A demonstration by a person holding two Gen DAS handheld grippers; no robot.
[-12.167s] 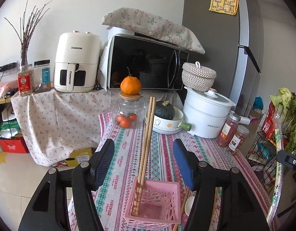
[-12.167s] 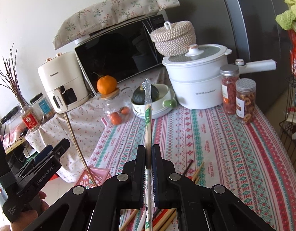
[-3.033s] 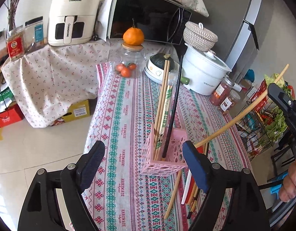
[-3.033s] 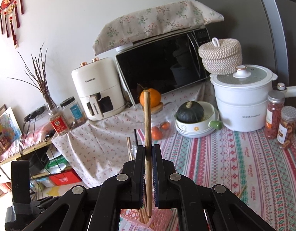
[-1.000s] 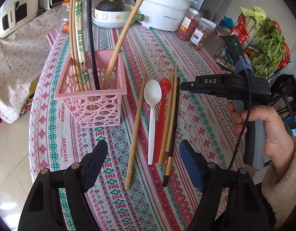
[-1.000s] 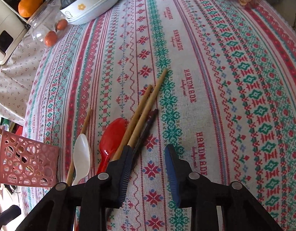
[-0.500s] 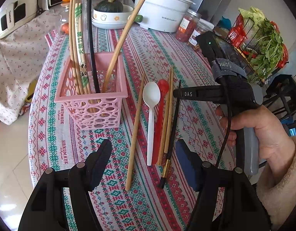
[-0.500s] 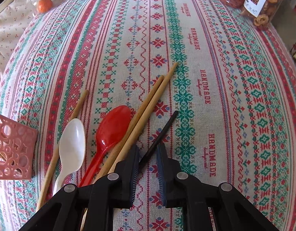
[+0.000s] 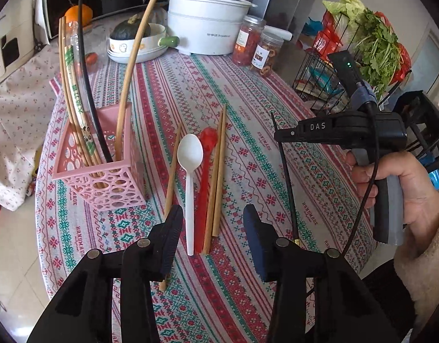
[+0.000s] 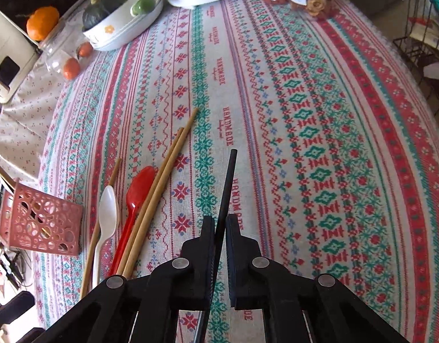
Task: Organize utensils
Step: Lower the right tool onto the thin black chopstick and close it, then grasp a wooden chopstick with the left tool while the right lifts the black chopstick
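One thin black chopstick [image 10: 227,188] had just come off the patterned tablecloth [image 10: 319,108]: half a second before it lay beside the bamboo pair, and now my right gripper [image 10: 219,230] pinched it between closed jaws, lifted clear. That left it ready to carry to the pink perforated plastic basket [image 9: 105,183] at ten o'clock, already holding several sticks. My left gripper [image 9: 210,237] hovered with jaws spread wide and empty. Still lying between them were the white plastic spoon [image 9: 190,157], red plastic spoon [image 9: 203,171] and loose bamboo chopsticks [image 9: 216,177]; the leaning sticks in the basket might crowd the drop.
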